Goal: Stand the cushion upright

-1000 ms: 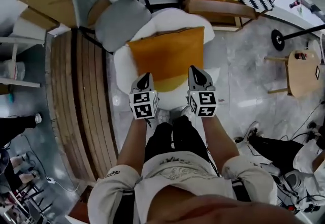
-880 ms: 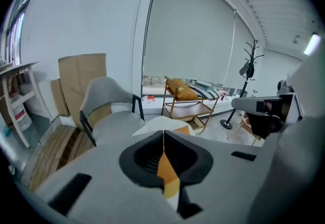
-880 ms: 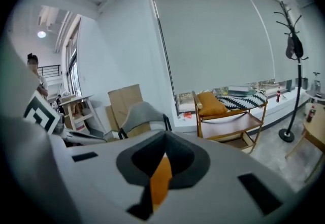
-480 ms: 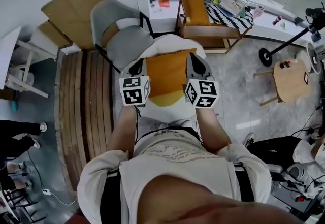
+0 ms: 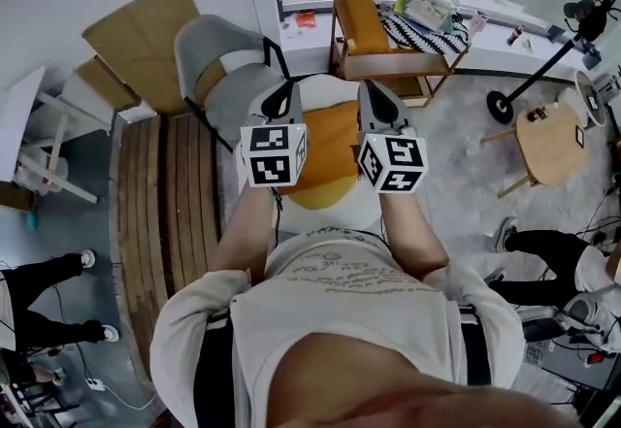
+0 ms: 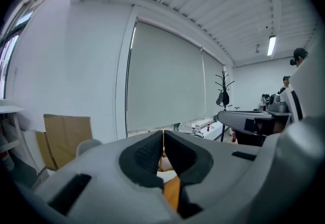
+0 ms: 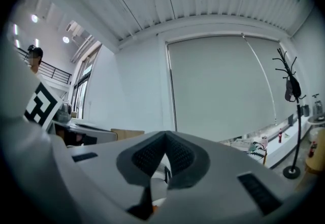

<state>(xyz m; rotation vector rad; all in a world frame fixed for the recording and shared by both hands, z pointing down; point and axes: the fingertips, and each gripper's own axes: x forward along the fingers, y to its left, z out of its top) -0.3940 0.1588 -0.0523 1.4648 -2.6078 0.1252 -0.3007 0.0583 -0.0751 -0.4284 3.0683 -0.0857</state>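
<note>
The orange cushion (image 5: 330,140) lies flat on a white round seat (image 5: 335,213) below me in the head view. Both grippers are held high above it, side by side, touching nothing. My left gripper (image 5: 284,91) is shut and empty, over the cushion's left edge. My right gripper (image 5: 374,91) is shut and empty too, over its right edge. In the left gripper view the jaws (image 6: 163,136) meet, with a sliver of the orange cushion (image 6: 172,192) below them. The right gripper view shows closed jaws (image 7: 165,139) against a far wall and blind.
A grey chair (image 5: 228,67) stands behind the seat, a wooden armchair (image 5: 364,23) with an orange pad to its right. A slatted wooden platform (image 5: 160,213) runs along the left. A round side table (image 5: 548,140) stands at right. People's legs (image 5: 543,246) show nearby.
Both grippers have risen from the cushion's near edge to well above it, still shut. The head camera has risen too. The cushion still lies flat.
</note>
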